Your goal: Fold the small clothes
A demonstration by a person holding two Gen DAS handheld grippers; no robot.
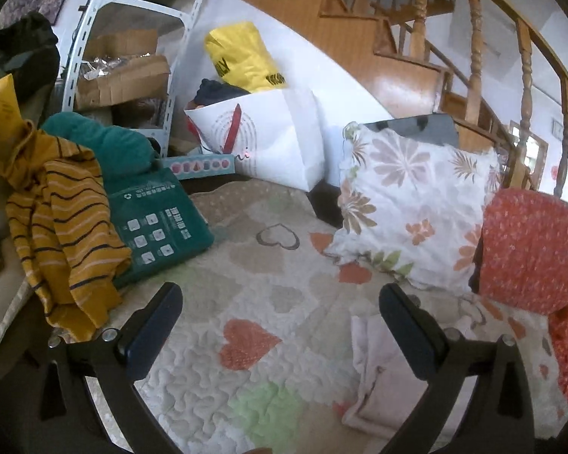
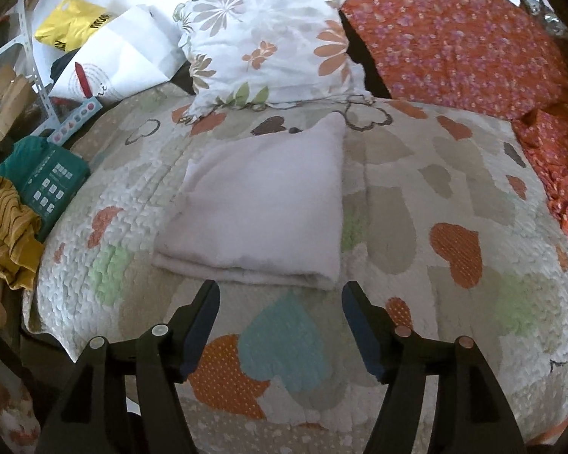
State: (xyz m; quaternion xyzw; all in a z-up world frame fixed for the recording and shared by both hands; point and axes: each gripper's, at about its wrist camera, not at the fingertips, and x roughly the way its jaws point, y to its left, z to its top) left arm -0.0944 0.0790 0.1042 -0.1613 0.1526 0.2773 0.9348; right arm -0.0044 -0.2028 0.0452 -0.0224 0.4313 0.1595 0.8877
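A soft, matt pale pink cloth garment (image 2: 253, 204) lies folded on a quilted cotton bedspread (image 2: 416, 227) with a puckered, stitched surface. Far behind sits a smooth floral fabric pillow (image 2: 261, 38). At left, a striped knit mustard top (image 1: 64, 227), a crinkly glossy yellow plastic bag (image 1: 242, 56) and a smooth white paper bag (image 1: 272, 140). Varnished, glossy wooden stairs (image 1: 397, 64). Both grippers are matt black plastic.
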